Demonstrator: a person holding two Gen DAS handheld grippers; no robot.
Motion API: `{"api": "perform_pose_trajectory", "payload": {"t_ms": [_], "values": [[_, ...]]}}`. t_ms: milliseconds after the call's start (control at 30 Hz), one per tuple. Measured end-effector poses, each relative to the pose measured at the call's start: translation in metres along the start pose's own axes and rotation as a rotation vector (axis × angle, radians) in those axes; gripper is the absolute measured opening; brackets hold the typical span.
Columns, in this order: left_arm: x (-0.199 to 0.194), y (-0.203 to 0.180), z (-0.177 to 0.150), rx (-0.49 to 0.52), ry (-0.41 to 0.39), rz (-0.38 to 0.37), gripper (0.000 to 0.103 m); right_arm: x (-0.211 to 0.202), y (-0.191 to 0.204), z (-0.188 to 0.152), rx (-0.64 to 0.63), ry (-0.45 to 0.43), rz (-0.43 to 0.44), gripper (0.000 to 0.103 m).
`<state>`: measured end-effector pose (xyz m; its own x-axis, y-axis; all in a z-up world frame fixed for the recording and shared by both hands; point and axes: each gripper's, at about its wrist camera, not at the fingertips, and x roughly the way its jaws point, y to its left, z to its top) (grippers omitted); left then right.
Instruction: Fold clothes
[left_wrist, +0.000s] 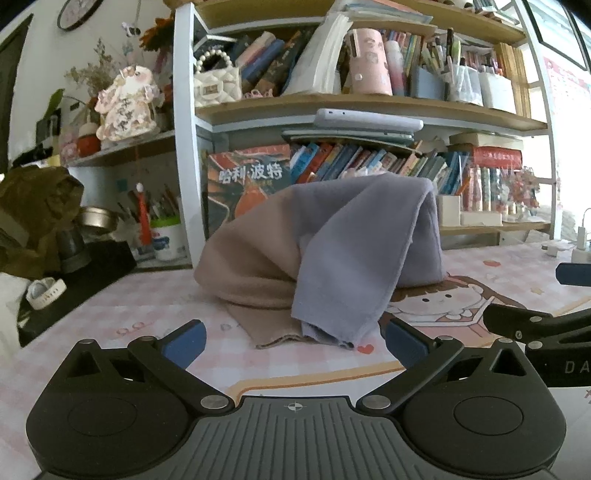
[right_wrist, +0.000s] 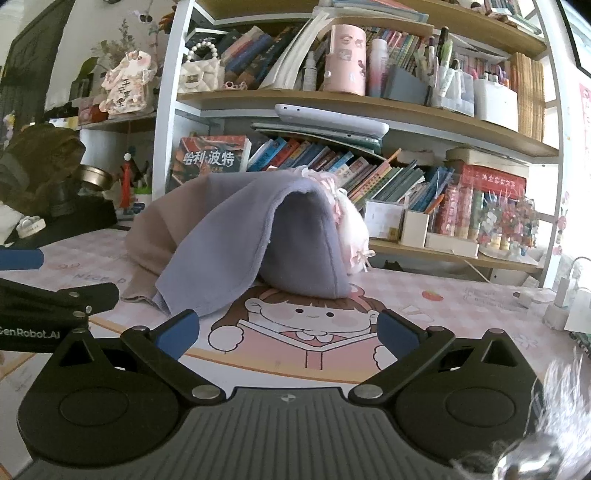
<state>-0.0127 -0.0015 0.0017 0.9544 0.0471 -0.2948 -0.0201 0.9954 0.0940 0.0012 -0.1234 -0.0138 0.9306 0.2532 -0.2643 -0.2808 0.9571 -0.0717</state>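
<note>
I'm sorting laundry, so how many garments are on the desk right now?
2 at least. A purple garment is draped in a hump at the desk's middle, and a beige garment lies partly under it to its left. Something pink and frilly behind may be another.

Daylight floods in from the right, blowing out that edge in both views. Fisheye bending curves the bookshelf (left_wrist: 369, 107) uprights; the left corners fall dim, and focus stays fairly sharp.
</note>
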Motion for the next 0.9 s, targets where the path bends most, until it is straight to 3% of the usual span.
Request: {"api": "perform_pose_trajectory", "payload": {"t_ms": [467, 667, 900], "values": [[-0.009, -0.006, 0.0, 0.027, -0.058, 0.004, 0.103, -0.003, -0.003, 0.001, 0.012, -0.026, 0.038, 0.103], [0.0, -0.006, 0.004, 0.038, -0.016, -0.029, 0.103, 0.007, -0.012, 0.005, 0.047, -0.019, 0.093, 0.103], [0.015, -0.013, 0.024, 0.111, -0.037, -0.016, 0.103, 0.028, -0.026, 0.022, 0.062, -0.029, 0.123, 0.103]]}}
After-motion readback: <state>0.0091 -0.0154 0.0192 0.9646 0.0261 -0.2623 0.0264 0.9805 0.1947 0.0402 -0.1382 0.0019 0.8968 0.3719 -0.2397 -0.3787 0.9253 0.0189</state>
